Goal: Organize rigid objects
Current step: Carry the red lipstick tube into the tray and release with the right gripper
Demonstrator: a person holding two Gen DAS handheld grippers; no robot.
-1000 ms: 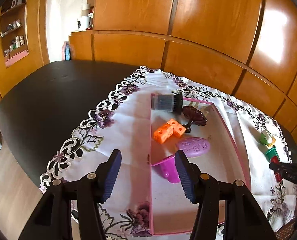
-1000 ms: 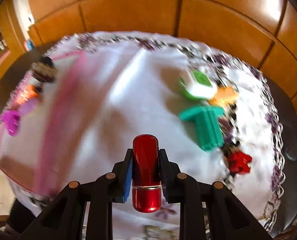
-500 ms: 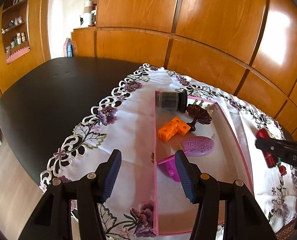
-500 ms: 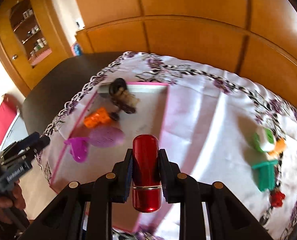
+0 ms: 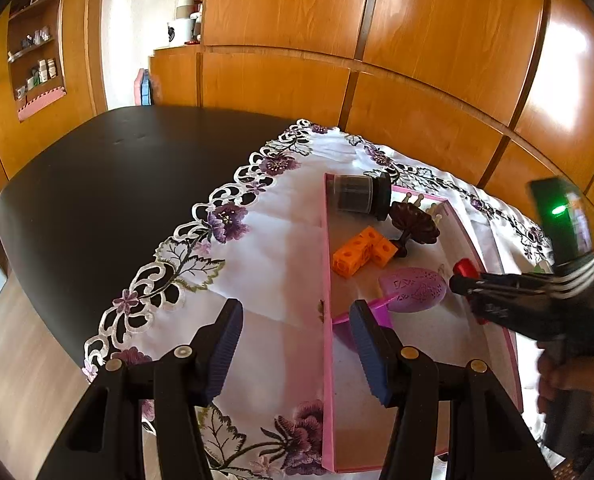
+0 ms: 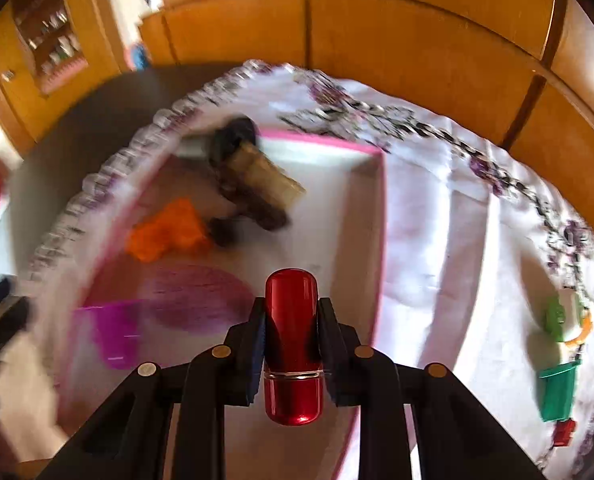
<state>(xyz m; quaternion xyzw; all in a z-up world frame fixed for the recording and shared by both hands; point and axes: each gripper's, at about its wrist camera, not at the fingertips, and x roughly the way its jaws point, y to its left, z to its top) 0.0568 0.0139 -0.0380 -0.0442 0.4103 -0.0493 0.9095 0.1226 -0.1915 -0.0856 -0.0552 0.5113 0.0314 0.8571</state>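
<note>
My right gripper (image 6: 291,322) is shut on a shiny red capsule-shaped case (image 6: 292,344), held above the pink-rimmed tray (image 6: 379,216). In the left wrist view the same gripper (image 5: 463,280) reaches in from the right over the tray (image 5: 327,280), the red case (image 5: 463,269) showing at its tip. Inside the tray lie orange cubes (image 5: 363,251), a purple oval brush (image 5: 415,288), a magenta piece (image 5: 377,314), a dark jar (image 5: 357,199) and a brown stemmed piece (image 5: 413,226). My left gripper (image 5: 295,346) stands open with nothing between its fingers, astride the tray's left rim.
A white embroidered cloth (image 5: 257,248) covers part of a dark table (image 5: 117,176). On the cloth right of the tray lie a green and white toy (image 6: 563,316), a green block (image 6: 557,392) and a small red piece (image 6: 563,432). Wooden cabinets stand behind.
My right gripper has carried the red case leftward, from over the bare cloth to over the tray, and now shows well inside the left wrist view. The left gripper has stayed put.
</note>
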